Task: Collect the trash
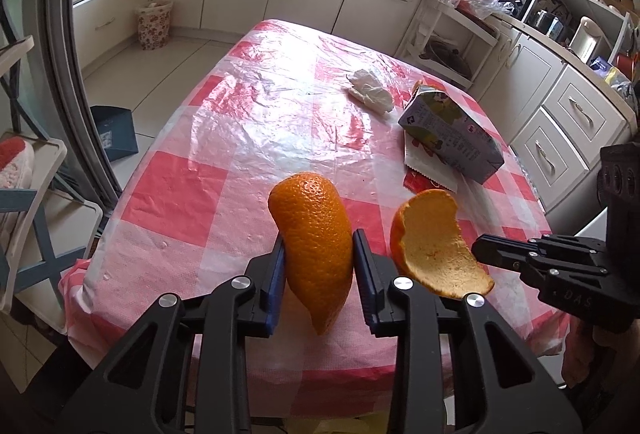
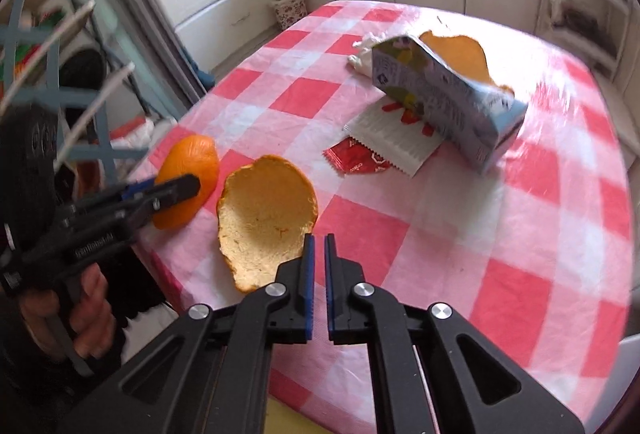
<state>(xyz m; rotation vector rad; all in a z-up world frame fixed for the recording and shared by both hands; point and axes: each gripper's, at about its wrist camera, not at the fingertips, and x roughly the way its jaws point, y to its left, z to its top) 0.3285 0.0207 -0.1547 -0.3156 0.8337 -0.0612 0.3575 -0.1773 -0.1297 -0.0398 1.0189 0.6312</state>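
bare tablecloth (image 1: 256, 122) left, carton (image 1: 452, 138) and tissue (image 1: 370, 90) crowding right

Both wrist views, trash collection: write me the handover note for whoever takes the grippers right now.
Left gripper: closed on an orange peel piece, held above the near table edge.
Right gripper: jaws nearly shut, holding nothing, beside the cupped orange peel lying on the checked tablecloth.
Farther back: milk carton on its side with more peel behind it, a white wrapper and a red wrapper under and beside it, crumpled tissue.
Done: one peel picked up.
Left: bin it, then collect everything else.
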